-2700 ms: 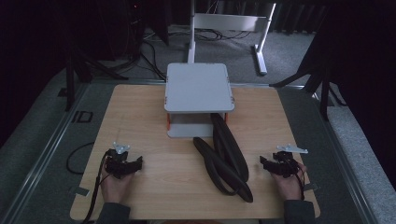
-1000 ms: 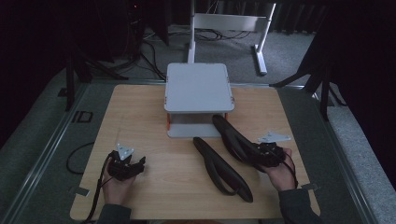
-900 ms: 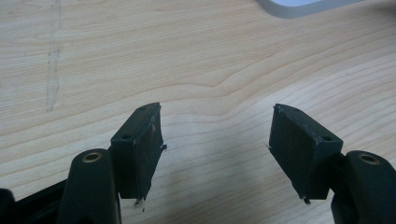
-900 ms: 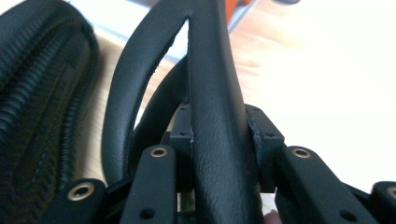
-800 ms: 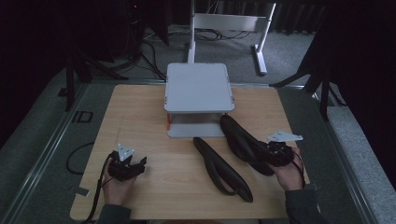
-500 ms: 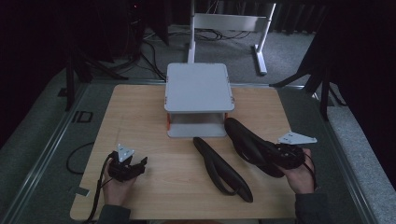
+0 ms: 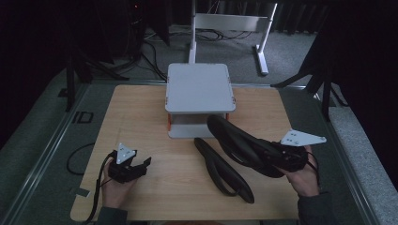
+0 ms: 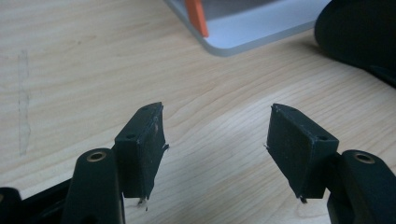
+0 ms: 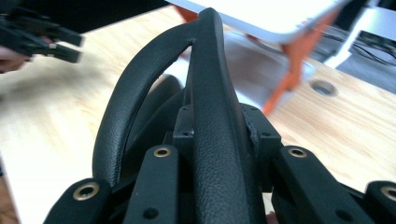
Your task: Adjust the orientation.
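At the left, the left claw (image 7: 141, 165) is resting low over the near left part of the table (image 7: 136, 112), its jaws standing wide apart with nothing but bare wood between them in the left gripper view; it is sitting almost where it sat in the earlier frames, only turned a little toward the middle. Behind the centre, the grey two-tier stand (image 7: 199, 89) with orange posts is staying put at the far side of the table. In front of it, one black shoe (image 7: 224, 169) is lying flat on the wood, running from near the stand's base toward the near edge, unmoved. Further right, the right claw (image 7: 277, 157) is clamping the other black shoe (image 7: 239, 140) by its heel end, and the right gripper view shows the jaws pressed against both sides of the shoe's rim (image 9: 212, 121). That shoe, which lay beside its partner at first, is now being held off the wood, toe pointing toward the stand's lower shelf, and has been carried steadily rightward, well apart from the resting one.
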`<state>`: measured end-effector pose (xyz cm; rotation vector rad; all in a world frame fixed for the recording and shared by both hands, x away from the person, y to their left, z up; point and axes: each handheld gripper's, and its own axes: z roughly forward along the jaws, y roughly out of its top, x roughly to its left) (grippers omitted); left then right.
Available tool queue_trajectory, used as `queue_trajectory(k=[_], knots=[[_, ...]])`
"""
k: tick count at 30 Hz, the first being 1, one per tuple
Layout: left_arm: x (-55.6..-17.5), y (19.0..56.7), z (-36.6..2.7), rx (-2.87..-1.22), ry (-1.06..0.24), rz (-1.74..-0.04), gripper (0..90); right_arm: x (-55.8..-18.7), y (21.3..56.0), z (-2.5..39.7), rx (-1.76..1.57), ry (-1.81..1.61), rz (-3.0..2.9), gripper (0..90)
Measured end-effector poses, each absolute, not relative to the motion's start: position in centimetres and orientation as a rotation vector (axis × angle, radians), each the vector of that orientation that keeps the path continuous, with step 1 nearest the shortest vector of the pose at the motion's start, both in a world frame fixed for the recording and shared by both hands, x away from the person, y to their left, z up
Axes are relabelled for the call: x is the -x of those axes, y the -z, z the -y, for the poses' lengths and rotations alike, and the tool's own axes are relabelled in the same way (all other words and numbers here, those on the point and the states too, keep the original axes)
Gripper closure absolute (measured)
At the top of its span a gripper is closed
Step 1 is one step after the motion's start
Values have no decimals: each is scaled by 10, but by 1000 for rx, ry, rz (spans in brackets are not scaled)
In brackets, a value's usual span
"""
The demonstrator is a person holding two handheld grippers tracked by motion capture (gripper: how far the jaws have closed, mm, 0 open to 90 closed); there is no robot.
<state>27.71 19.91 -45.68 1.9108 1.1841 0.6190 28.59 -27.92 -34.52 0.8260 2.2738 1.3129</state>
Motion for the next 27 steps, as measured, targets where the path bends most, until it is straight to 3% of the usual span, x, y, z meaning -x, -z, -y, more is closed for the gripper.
queue_trajectory(k=[16,22,27], knots=[[-244,425,-212,-1925,-697,-1078,366,-293,339,172,-470,-1343,-2472,706],[-246,426,-209,-1929,-698,-1075,364,-301,340,180,-516,-1369,-2462,706],[-247,428,-206,-1943,-694,-1074,363,-303,326,213,-602,-1406,-2364,706]])
